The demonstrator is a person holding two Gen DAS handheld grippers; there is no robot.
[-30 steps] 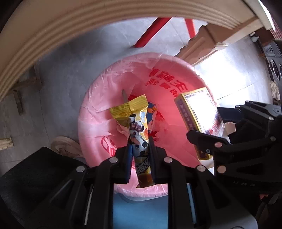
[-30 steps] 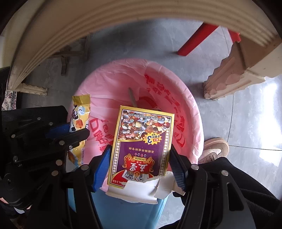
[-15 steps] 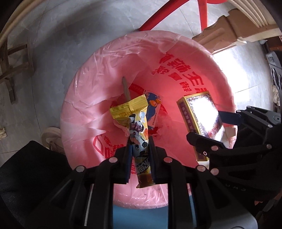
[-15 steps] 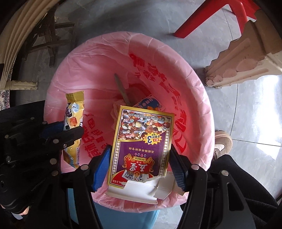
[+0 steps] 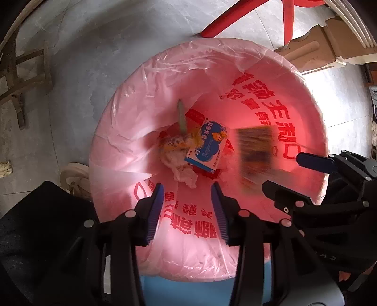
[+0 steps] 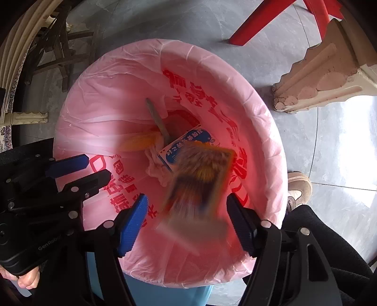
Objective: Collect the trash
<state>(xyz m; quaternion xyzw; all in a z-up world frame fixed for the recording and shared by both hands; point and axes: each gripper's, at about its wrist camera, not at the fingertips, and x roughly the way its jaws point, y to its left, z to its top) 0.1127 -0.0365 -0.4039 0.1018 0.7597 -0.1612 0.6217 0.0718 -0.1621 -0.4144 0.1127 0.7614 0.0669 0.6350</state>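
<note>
Hanging above a bin lined with a pink bag (image 5: 146, 98), both tongs point steeply down into its mouth. The bag carries large red Chinese characters (image 5: 271, 103) around its inner wall; I cannot read them with certainty. At the bottom lies a small blue and white box (image 5: 207, 150) with a cartoon figure and Chinese writing, beside crumpled tissue (image 5: 181, 174) and a thin stick (image 5: 182, 115). The left tongs (image 5: 186, 190) are opening, and nothing is between their blue pads; a yellow snack wrapper (image 6: 139, 141) shows only as a blurred streak inside the bag, near the stick. The right tongs (image 6: 187, 204) are opening too. The card box (image 6: 200, 179), purple and gold, is blurred between the two pads without touching either one, inside the mouth of the bag; its print cannot be read here. In the right wrist view the body of the left tongs bears the letters "GenRobo", cut off at the edge. A hand (image 6: 26, 280) grips it from below. On the grey floor around the bin stand a red chair leg (image 6: 259, 21) and a carved pale furniture foot (image 6: 318, 75), and a beige shoe (image 6: 299, 186) rests just beside the bin.
</note>
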